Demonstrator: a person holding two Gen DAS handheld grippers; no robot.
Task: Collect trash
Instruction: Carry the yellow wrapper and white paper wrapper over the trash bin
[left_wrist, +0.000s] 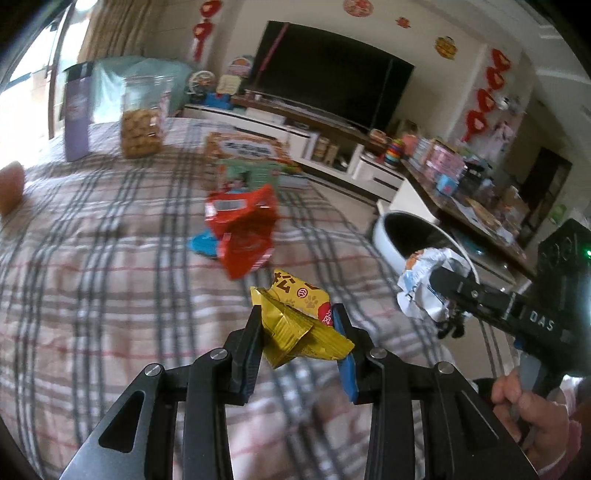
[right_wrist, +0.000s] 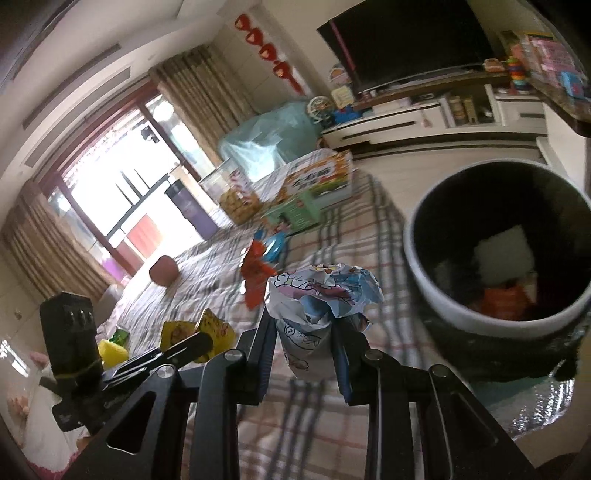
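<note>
My left gripper (left_wrist: 297, 315) is shut on a crumpled yellow snack wrapper (left_wrist: 301, 319), held above the plaid tablecloth (left_wrist: 110, 266). My right gripper (right_wrist: 303, 323) is shut on a crumpled white and blue wrapper (right_wrist: 321, 295); the same wrapper (left_wrist: 424, 288) shows at the right of the left wrist view. A white bin with a dark inside (right_wrist: 436, 288) stands just right of the right gripper, with some trash at its bottom. A red wrapper (left_wrist: 243, 236) over a blue one (left_wrist: 201, 245) lies further out on the cloth.
A cookie jar (left_wrist: 142, 118), a purple tumbler (left_wrist: 75, 118) and colourful boxes (left_wrist: 245, 155) stand at the far end of the table. A brown object (right_wrist: 163, 270) lies on the cloth. A TV stand (left_wrist: 295, 125) and a cluttered side table (left_wrist: 472, 192) lie beyond. A person's hand (left_wrist: 532, 410) grips the right tool.
</note>
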